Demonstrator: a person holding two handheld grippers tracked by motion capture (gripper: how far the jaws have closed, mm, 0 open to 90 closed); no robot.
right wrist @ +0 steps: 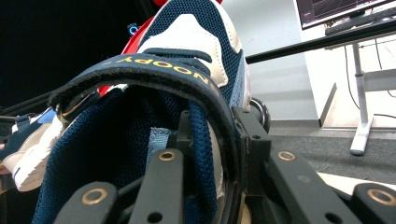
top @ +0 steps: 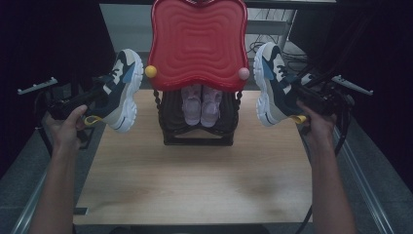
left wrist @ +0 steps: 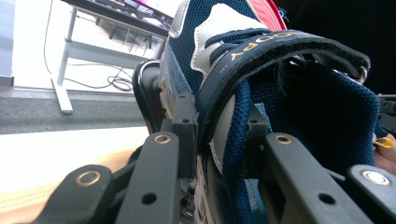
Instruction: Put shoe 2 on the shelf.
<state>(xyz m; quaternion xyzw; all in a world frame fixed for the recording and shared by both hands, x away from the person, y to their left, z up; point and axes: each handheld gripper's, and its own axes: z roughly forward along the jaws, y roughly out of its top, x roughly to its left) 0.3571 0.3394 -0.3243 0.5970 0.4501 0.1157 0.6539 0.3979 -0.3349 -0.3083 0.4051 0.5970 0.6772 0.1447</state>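
Note:
Two navy, white and cream sneakers with a "SNOOPY" strap hang in the air on either side of a red lid. My left gripper (top: 103, 96) is shut on the left sneaker (top: 122, 90), with its jaws pinching the collar wall (left wrist: 217, 130) just under the strap (left wrist: 261, 44). My right gripper (top: 291, 91) is shut on the right sneaker (top: 270, 85) in the same way. One of its jaws is inside the opening and one outside (right wrist: 217, 140), below the tongue (right wrist: 187, 32). Both soles face inward toward the lid.
A red wavy lid (top: 197, 41) with a yellow knob (top: 151, 71) and a pink knob (top: 243, 73) stands over a black rack (top: 197, 134). The rack holds a pair of pink shoes (top: 200, 105). The wooden table (top: 195, 180) stretches in front of it. Desk legs and cables lie behind.

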